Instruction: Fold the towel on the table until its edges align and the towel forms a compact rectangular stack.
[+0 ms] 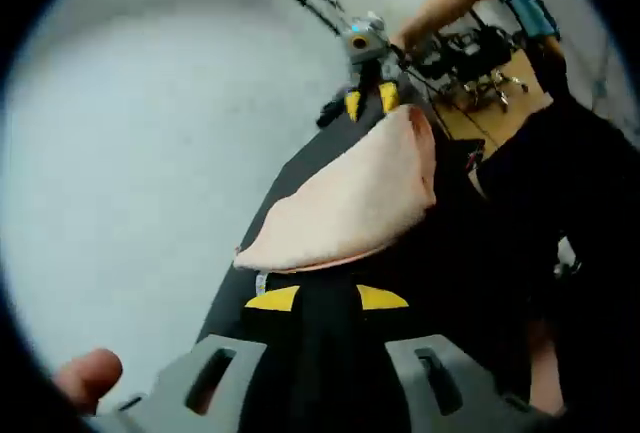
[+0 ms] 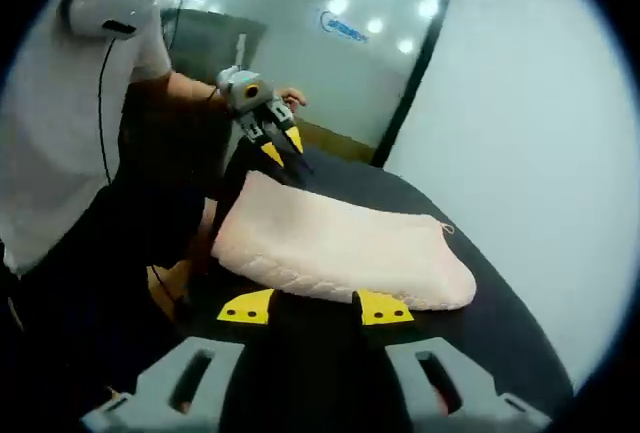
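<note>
A pale pink towel point(image 1: 350, 203) is doubled over and stretched between my two grippers above the black table point(image 1: 300, 158). In the left gripper view, my left gripper point(image 1: 326, 298) is shut on the towel's near edge, its yellow-tipped jaws pressed together. At the towel's far end, my right gripper point(image 1: 370, 101) pinches the other corner. In the right gripper view, the towel point(image 2: 340, 248) bulges out from my right gripper point(image 2: 315, 308), which is shut on its near fold. My left gripper point(image 2: 280, 145) holds the far corner beside a person's hand point(image 2: 290, 98).
The person in a white shirt point(image 2: 70, 143) stands at the table's left side in the right gripper view. A thumb point(image 1: 88, 378) shows at the lower left of the left gripper view. Black stands and cables point(image 1: 470, 63) sit on a wooden floor beyond the table.
</note>
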The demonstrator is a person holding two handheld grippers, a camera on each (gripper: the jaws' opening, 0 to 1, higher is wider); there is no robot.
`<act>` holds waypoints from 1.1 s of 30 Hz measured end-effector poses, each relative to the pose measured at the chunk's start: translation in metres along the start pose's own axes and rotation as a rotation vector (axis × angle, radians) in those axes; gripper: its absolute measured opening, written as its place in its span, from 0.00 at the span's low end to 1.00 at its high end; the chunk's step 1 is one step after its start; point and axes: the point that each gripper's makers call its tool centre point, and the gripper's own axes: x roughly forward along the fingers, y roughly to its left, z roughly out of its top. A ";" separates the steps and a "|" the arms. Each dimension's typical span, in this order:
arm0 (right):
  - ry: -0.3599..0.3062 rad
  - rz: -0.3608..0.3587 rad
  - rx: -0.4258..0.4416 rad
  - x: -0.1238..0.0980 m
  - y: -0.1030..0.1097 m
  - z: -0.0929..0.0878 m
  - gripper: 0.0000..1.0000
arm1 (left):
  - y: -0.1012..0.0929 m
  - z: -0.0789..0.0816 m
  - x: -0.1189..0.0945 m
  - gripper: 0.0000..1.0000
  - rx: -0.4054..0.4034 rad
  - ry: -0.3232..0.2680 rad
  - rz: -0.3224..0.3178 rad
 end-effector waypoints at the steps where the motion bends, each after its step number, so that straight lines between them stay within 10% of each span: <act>1: -0.001 0.010 -0.055 0.001 0.003 0.003 0.28 | -0.002 0.004 0.007 0.18 -0.079 -0.021 -0.036; 4: 0.006 0.081 -0.151 0.012 0.022 0.004 0.33 | -0.025 0.010 0.020 0.29 0.233 -0.080 -0.162; 8: 0.018 0.181 -0.170 0.023 0.041 -0.003 0.39 | -0.029 0.015 0.028 0.31 0.279 -0.161 -0.263; 12: -0.002 0.161 -0.241 0.030 0.032 -0.003 0.43 | -0.024 0.013 0.037 0.30 0.372 -0.149 -0.285; 15: -0.011 0.170 -0.306 0.040 0.039 -0.004 0.46 | -0.028 0.018 0.043 0.28 0.277 -0.167 -0.289; 18: -0.045 0.143 -0.309 0.048 0.040 0.001 0.45 | -0.033 0.008 0.045 0.15 0.543 -0.189 -0.256; 25: -0.080 0.118 -0.338 0.058 0.031 -0.003 0.40 | -0.039 0.014 0.052 0.11 0.817 -0.229 -0.186; 31: -0.099 0.116 -0.360 0.069 0.030 -0.001 0.37 | -0.039 0.017 0.058 0.08 0.811 -0.227 -0.183; 33: -0.099 0.122 -0.360 0.070 0.030 -0.002 0.33 | -0.038 0.013 0.059 0.06 0.685 -0.193 -0.201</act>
